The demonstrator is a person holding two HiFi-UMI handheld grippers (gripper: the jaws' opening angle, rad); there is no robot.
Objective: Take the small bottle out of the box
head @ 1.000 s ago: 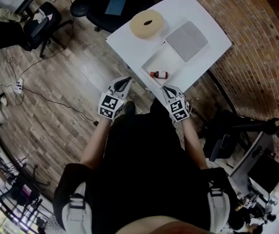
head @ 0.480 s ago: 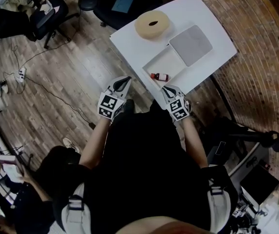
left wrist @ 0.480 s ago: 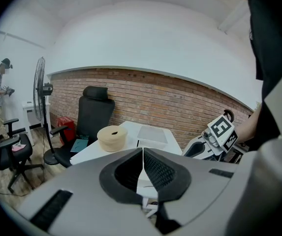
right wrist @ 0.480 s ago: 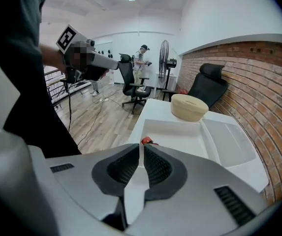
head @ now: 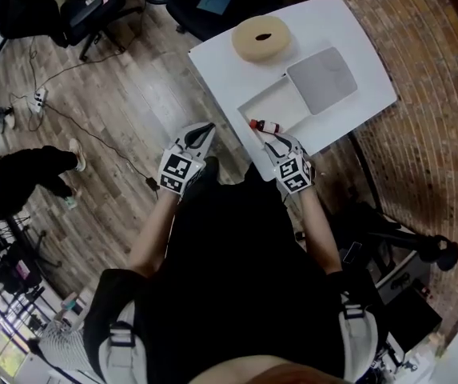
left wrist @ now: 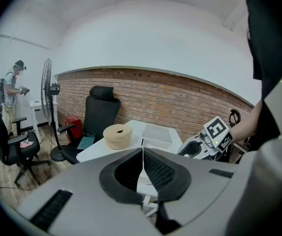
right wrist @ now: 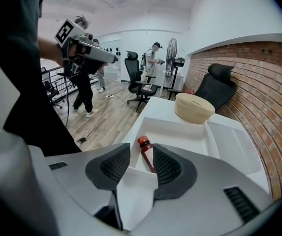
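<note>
Right gripper (right wrist: 140,157), jaws standing apart with nothing clamped, is levelled over the near wall of the box (right wrist: 180,127), a shallow white tray resting on the white surface (head: 217,62). Lying on its side on the box floor, the small bottle (right wrist: 144,147) sits in the gap just ahead of the jaws, closer to the right-hand pad, which covers its lower body. Its long axis runs nearly along the gripper's line of sight, the red cap pointing away from the gripper and slightly to the left. Whether the pad touches the bottle cannot be told. From the head view the bottle (head: 264,126) lies just beyond the right gripper (head: 276,141), along the box's near edge. Past the box from the gripper rests a tan ring (right wrist: 194,107), and to the right of the box a flat grey lid (head: 322,79). Left gripper (left wrist: 142,154), jaws pressed together and empty, is held off the surface's edge, well to the left of the right gripper.
</note>
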